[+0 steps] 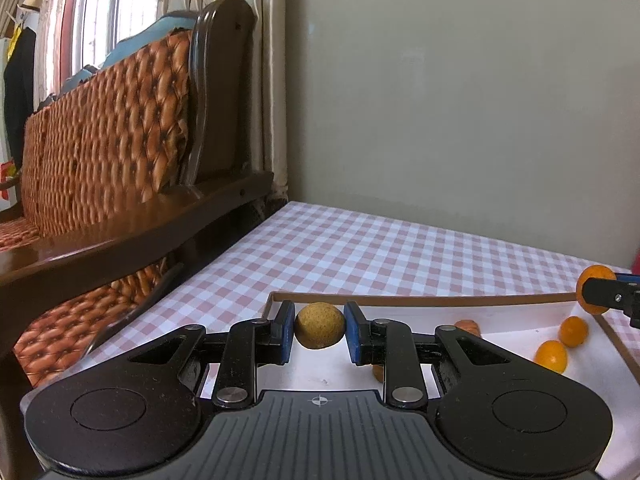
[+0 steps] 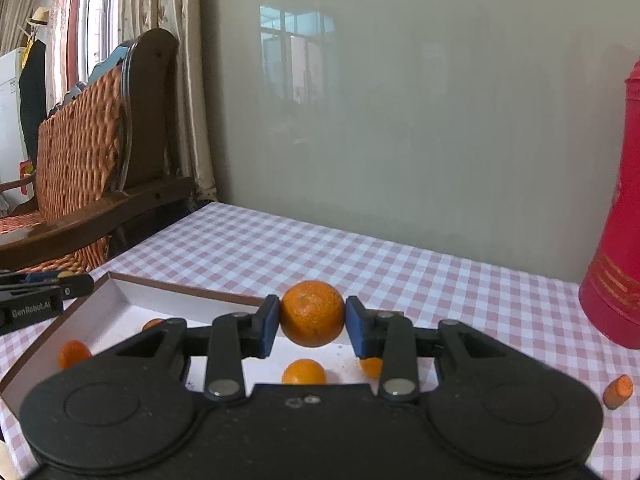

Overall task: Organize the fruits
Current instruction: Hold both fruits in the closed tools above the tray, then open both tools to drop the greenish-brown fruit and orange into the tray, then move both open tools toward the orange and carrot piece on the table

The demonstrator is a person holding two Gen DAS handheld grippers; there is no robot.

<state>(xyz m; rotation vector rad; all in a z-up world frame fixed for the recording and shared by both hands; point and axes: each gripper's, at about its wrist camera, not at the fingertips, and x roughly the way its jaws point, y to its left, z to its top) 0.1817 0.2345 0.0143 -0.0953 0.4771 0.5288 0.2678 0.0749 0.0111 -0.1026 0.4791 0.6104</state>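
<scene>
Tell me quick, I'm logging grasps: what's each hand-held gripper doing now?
Left hand-held gripper: closed on a yellowish-brown round fruit.
Right hand-held gripper: closed on an orange.

Left gripper [image 1: 319, 325], right gripper [image 2: 311, 315]: black plastic linkages, blue pads, silver pivot pins, round side discs. Left has ribbed grey deck with crosshair mark.
</scene>
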